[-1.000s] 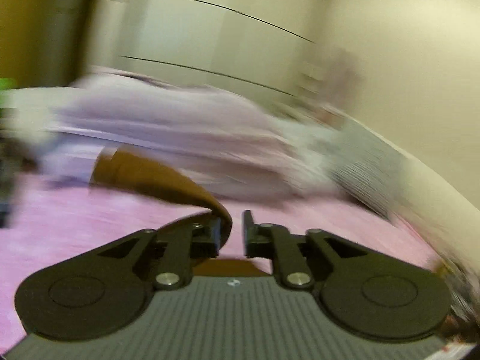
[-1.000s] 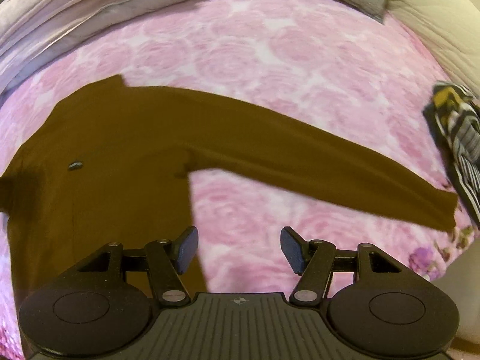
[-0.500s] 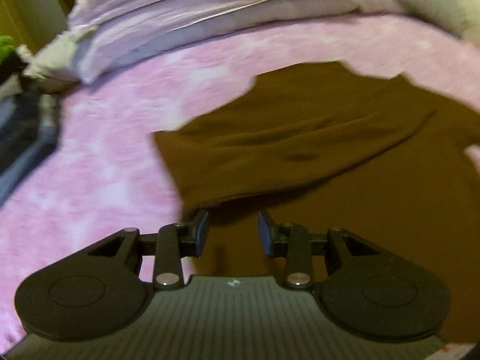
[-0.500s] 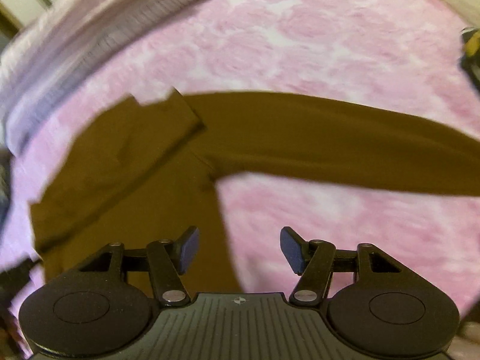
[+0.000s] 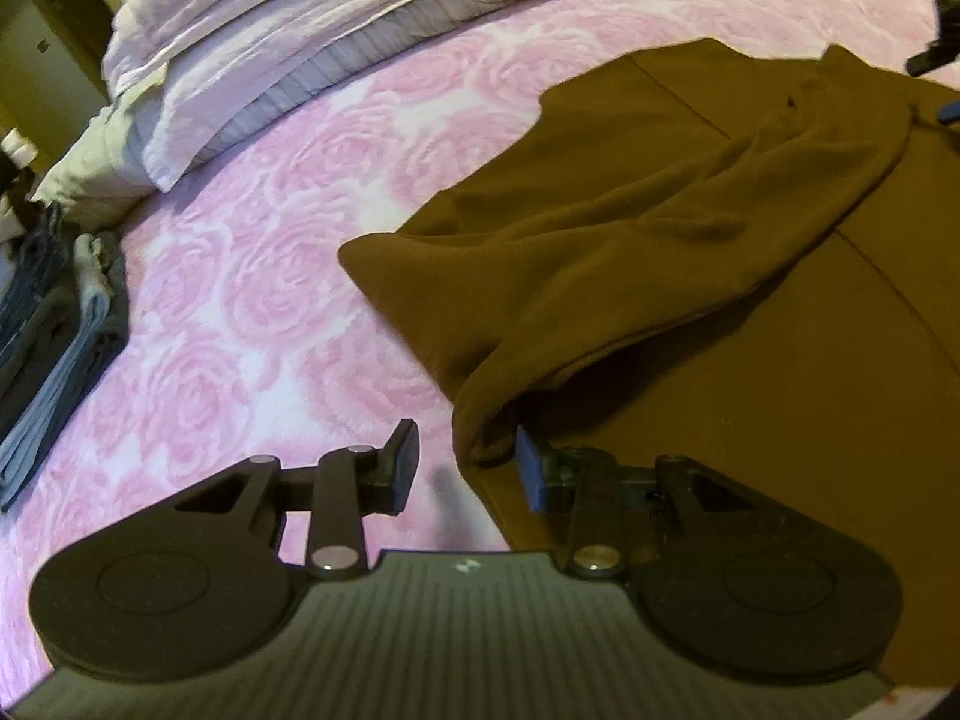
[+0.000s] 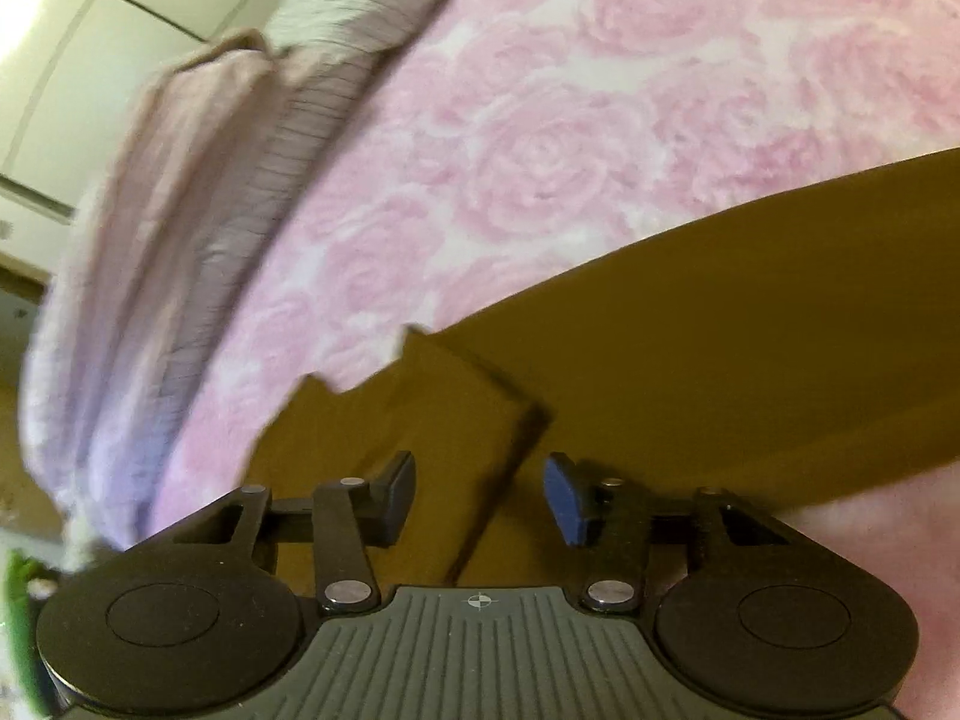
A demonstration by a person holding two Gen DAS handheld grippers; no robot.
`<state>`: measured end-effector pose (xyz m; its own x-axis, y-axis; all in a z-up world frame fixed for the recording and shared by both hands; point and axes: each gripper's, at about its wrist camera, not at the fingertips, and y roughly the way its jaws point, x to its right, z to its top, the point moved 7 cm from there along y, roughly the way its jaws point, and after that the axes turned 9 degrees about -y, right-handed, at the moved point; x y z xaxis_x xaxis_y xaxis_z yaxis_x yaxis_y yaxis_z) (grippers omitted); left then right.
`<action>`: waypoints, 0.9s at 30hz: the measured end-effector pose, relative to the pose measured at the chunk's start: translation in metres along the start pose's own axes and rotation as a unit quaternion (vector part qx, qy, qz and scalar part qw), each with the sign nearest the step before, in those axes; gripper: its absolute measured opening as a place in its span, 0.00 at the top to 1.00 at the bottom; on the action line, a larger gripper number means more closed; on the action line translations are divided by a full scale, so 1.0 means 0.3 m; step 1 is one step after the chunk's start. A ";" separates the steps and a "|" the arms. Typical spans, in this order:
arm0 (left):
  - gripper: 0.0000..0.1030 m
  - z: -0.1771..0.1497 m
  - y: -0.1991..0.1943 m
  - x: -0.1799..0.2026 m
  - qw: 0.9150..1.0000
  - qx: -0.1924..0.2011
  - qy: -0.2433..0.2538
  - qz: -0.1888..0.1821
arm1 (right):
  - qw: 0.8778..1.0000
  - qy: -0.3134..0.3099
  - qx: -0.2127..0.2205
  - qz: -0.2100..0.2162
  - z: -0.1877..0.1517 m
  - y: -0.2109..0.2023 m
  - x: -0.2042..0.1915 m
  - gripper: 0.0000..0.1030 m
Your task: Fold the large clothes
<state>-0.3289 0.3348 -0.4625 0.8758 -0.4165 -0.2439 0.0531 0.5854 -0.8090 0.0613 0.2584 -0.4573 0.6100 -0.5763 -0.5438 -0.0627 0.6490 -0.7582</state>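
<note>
- Brown garment [image 5: 690,228]: lies on the pink rose-patterned bedspread [image 5: 288,252], filling the right half of the left wrist frame; one sleeve is folded over the body.
- Left gripper [image 5: 465,465]: jaws released, holding nothing; the folded sleeve's corner sits between the fingertips.
- Right gripper [image 6: 480,492]: jaws released and empty, over the garment's upper edge at lower centre of its frame.
- Pale bedding [image 5: 288,30]: piled at upper left.
- Folded grey clothes [image 5: 54,324]: left edge.
</note>
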 end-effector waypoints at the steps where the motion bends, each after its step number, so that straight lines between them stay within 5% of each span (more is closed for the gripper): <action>1: 0.70 0.000 0.003 0.003 1.000 0.000 0.005 -0.001 | 1.000 0.002 0.000 -0.008 0.004 0.024 0.013 0.67; 3: 0.82 0.001 0.019 0.006 1.000 0.001 0.015 -0.008 | 1.000 0.001 -0.001 -0.008 0.010 0.053 0.021 0.99; 6: 0.93 0.006 0.026 0.001 1.000 0.007 0.021 -0.008 | 0.998 -0.059 0.022 -0.009 0.016 0.015 -0.022 1.00; 11: 0.93 -0.007 -0.002 -0.007 0.998 0.027 0.055 0.005 | 0.991 -0.097 0.090 -0.026 -0.013 -0.147 -0.025 1.00; 16: 0.93 -0.028 0.042 0.038 0.994 0.004 0.112 0.018 | 0.992 -0.089 0.037 -0.080 -0.090 -0.063 0.080 1.00; 20: 0.92 -0.025 0.046 0.016 0.996 -0.004 0.086 0.012 | 0.989 -0.097 0.065 -0.087 -0.126 -0.116 0.068 1.00; 27: 0.89 -0.023 0.035 0.006 0.997 -0.031 0.068 0.011 | 0.989 -0.101 0.030 -0.099 -0.140 -0.085 0.087 1.00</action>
<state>-0.3299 0.3354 -0.4751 0.8033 -0.4962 -0.3294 0.0002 0.5533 -0.8330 0.0457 0.2059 -0.4674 0.7515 -0.5884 -0.2983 0.1184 0.5651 -0.8165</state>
